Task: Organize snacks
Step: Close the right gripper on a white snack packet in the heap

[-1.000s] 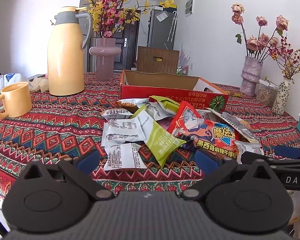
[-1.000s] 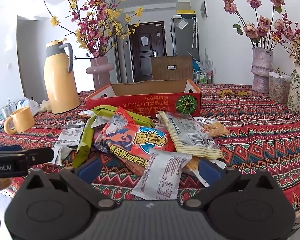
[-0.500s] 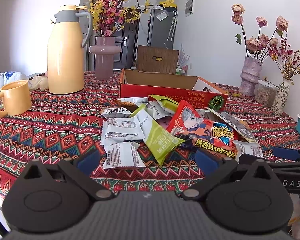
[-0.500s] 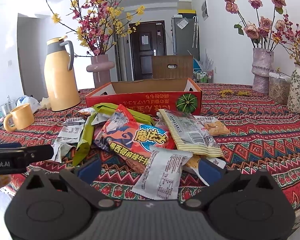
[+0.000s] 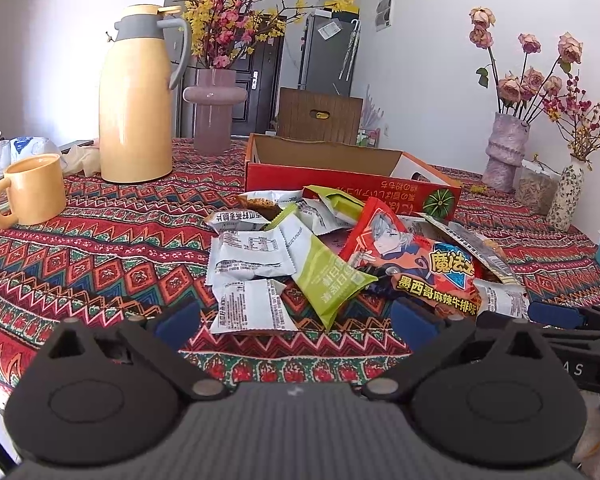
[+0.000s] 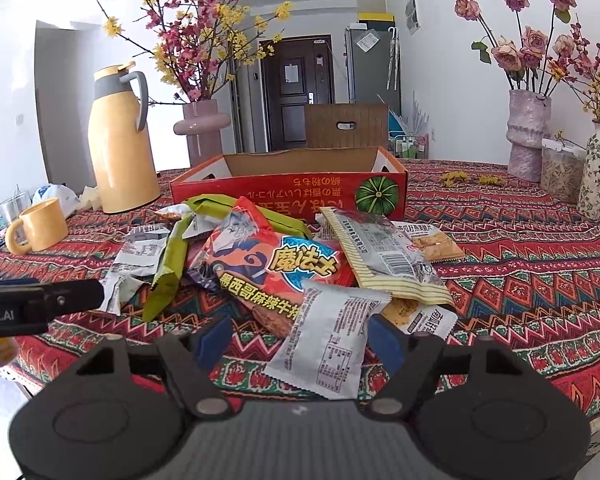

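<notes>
A heap of snack packets lies on the patterned tablecloth in front of an open red cardboard box (image 5: 352, 184) (image 6: 288, 192). A red bag with a cartoon figure (image 5: 416, 264) (image 6: 276, 268) tops the heap, beside a green packet (image 5: 328, 280) and a striped cream packet (image 6: 388, 260). My left gripper (image 5: 294, 320) is open, low over the near edge, with a white packet (image 5: 252, 306) lying between its fingers. My right gripper (image 6: 300, 342) is closing around another white packet (image 6: 332, 344); the right pad is at its edge, the left pad still apart.
A yellow thermos jug (image 5: 136, 100), a yellow mug (image 5: 32, 192) and a pink vase (image 5: 214, 108) stand at the left and back. Vases (image 6: 528, 140) (image 6: 598, 176) and a clear jar (image 6: 560, 170) line the right wall. The table's near edge lies just under both grippers.
The right gripper's fingers have drawn inward around the white packet. The left gripper and the heap look unchanged.
</notes>
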